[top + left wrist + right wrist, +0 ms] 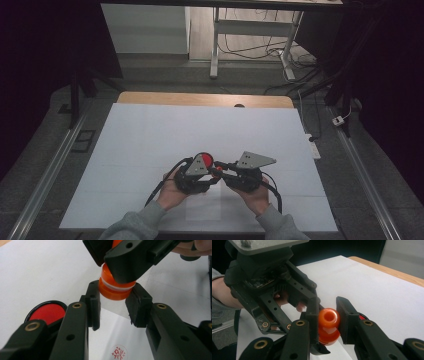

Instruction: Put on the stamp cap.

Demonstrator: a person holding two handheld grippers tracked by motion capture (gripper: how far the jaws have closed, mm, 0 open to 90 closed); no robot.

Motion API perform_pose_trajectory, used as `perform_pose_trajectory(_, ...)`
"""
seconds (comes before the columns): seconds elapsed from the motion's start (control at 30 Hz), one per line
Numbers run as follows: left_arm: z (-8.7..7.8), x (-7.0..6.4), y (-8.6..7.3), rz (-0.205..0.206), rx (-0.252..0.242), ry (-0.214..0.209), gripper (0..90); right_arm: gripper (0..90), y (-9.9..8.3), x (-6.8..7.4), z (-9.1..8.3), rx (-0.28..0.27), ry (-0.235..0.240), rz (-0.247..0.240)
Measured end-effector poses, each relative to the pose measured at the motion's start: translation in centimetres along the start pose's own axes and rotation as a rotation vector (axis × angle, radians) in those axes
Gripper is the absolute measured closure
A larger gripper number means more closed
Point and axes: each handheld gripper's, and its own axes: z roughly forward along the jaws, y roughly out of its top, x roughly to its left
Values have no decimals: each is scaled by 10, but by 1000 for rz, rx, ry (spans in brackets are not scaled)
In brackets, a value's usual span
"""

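Both grippers meet over the near middle of the white sheet (200, 135) that covers the counter (205, 99), and an orange stamp (115, 287) sits between them. The right gripper (326, 317) has its jaws closed on the stamp's upper knob, as the right gripper view shows: the rounded orange top is pinched between the 2 black pads. The left gripper (112, 306) has its jaws around the stamp's wider lower ring; in the left gripper view the pads stand on each side of that ring, touching it or just short of it, and I cannot tell whether they press on it firmly.

The stamp is held in the air above the sheet, not resting on it. Beneath it lies a smaller slip of paper (117, 330) that already carries a red round imprint (119, 353). An open ink pad (48, 313), red in a black case, lies just beside the left gripper.

Judging from this, the step in hand is a two-handed hold on the stamp, either a handover from 1 gripper to the other or pulling its 2 parts apart or together. The next move calls for the left jaws to bite squarely on the lower ring before the right ones let go or twist, since the rounded, smooth plastic could slip or tilt.
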Motion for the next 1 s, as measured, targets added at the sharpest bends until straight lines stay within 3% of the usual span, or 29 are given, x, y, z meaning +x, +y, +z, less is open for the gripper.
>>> perform_pose_trajectory(1.0, -1, -2, 0, 23, -19, 15, 647, 720, -1, 0, 0, -5, 5, 7)
